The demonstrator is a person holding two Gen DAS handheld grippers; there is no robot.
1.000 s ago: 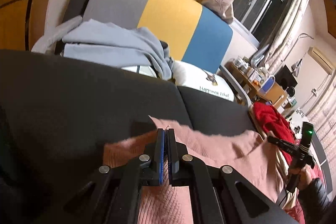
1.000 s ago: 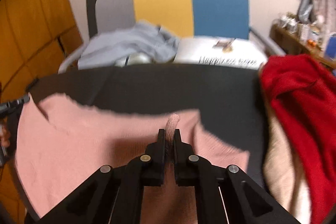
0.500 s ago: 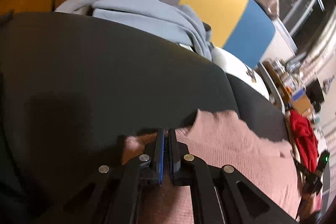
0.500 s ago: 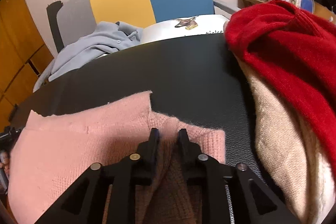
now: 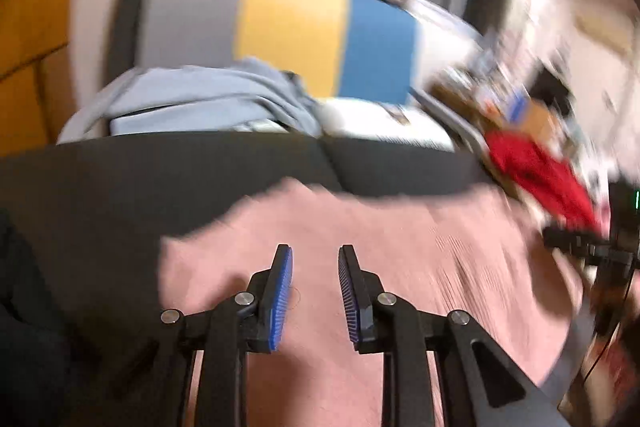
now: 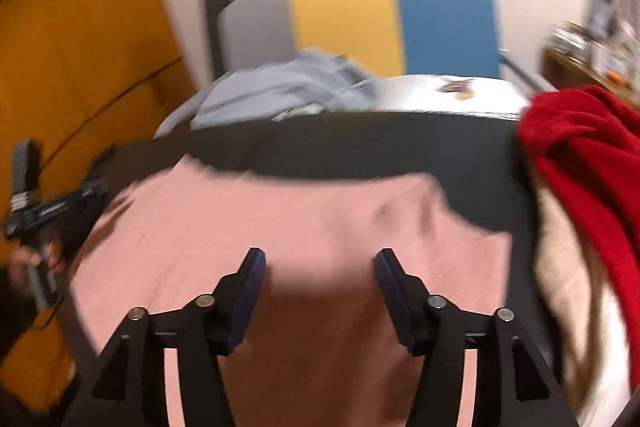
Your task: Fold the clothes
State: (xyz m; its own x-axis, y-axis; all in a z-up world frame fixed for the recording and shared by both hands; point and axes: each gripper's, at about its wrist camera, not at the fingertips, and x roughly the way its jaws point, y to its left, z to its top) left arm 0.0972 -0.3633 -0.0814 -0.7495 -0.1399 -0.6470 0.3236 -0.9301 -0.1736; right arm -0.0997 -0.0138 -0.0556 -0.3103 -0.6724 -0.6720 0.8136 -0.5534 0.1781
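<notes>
A pink knit sweater (image 6: pixel 304 227) lies spread flat on the dark tabletop (image 6: pixel 360 147), its far edge ragged but roughly straight, a folded-over layer seeming to sit across its nearer part — though motion blur makes the layering hard to read. The left gripper (image 5: pixel 315 277) hangs just above the sweater's left portion with its jaws apart and nothing between the blue pads; the right gripper (image 6: pixel 320 275) hovers over the right portion, jaws spread wider and likewise empty. I judge that one fold has been laid down and released, so the work is part-way: the garment is wide and looks to need at least one more fold to become a compact stack. At the right edge a red sweater (image 6: pixel 592 163) lies heaped on a cream garment (image 6: pixel 572 267), unfolded, and a pale blue garment (image 5: pixel 208 95) is piled by the colour-block chair (image 5: pixel 304 31) — more clothes apparently left to do.
</notes>
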